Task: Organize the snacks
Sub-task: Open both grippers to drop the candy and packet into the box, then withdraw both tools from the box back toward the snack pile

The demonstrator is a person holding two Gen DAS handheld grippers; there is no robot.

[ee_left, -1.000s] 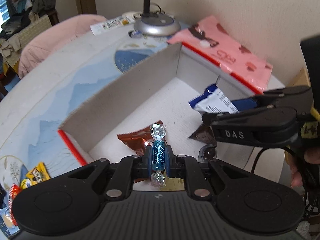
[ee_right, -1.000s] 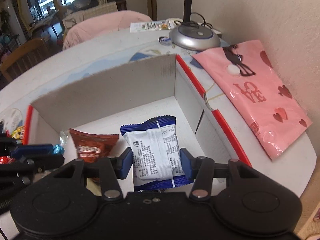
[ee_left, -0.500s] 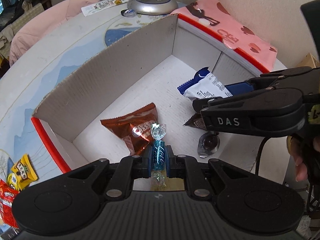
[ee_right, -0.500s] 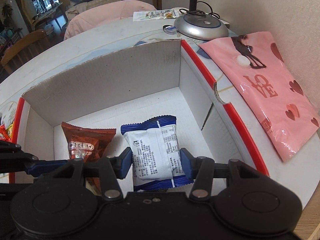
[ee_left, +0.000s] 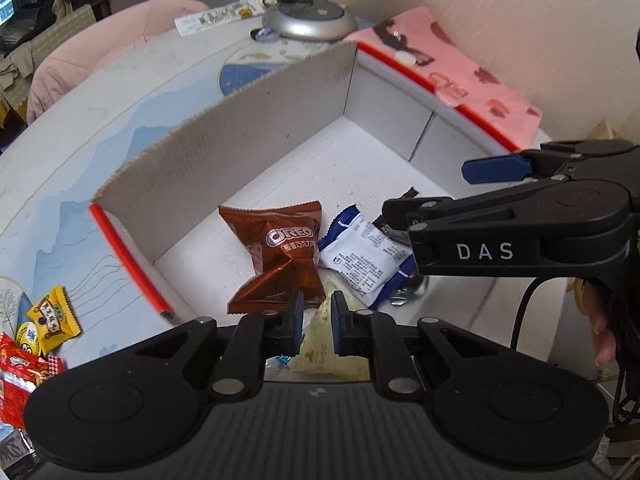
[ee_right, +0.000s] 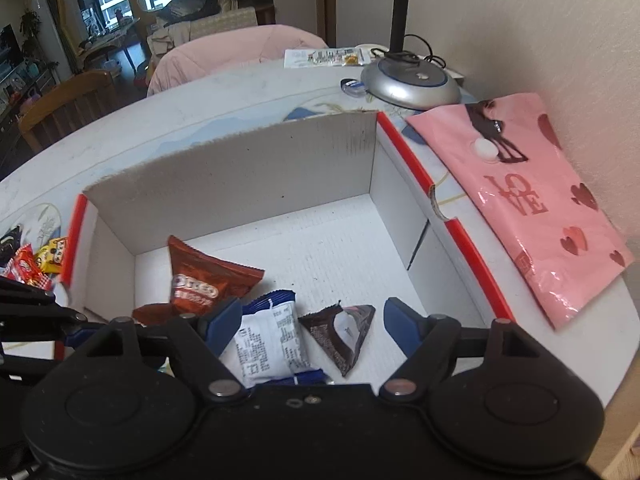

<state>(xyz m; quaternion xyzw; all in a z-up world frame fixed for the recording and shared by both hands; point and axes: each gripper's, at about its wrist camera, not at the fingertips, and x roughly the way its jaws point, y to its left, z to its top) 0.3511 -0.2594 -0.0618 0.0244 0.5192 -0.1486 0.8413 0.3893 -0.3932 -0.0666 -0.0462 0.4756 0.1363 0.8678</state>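
Observation:
An open white cardboard box [ee_left: 280, 128] with red edges [ee_right: 408, 152] sits on the table. Inside lie a brown Oreo packet [ee_left: 280, 256] [ee_right: 200, 280], a white-and-blue packet [ee_left: 364, 256] [ee_right: 272, 340] and a dark triangular packet [ee_right: 340, 328]. My left gripper [ee_left: 314, 316] is slightly open and empty above the box's near end; a bit of blue candy wrapper [ee_left: 282, 359] shows just below its fingers. My right gripper [ee_right: 312, 320] is open wide, empty, above the white-and-blue packet; it also shows in the left wrist view [ee_left: 424, 188].
Loose yellow and red snack packets [ee_left: 40, 328] [ee_right: 36, 260] lie on the table left of the box. A pink LOVE bag [ee_right: 528, 200] lies right of it by the wall. A silver lamp base [ee_right: 412, 84] stands behind the box.
My left gripper has opened and let go of the blue candy. My right gripper has opened wide and dropped the white-and-blue packet into the box. Both have lifted a little.

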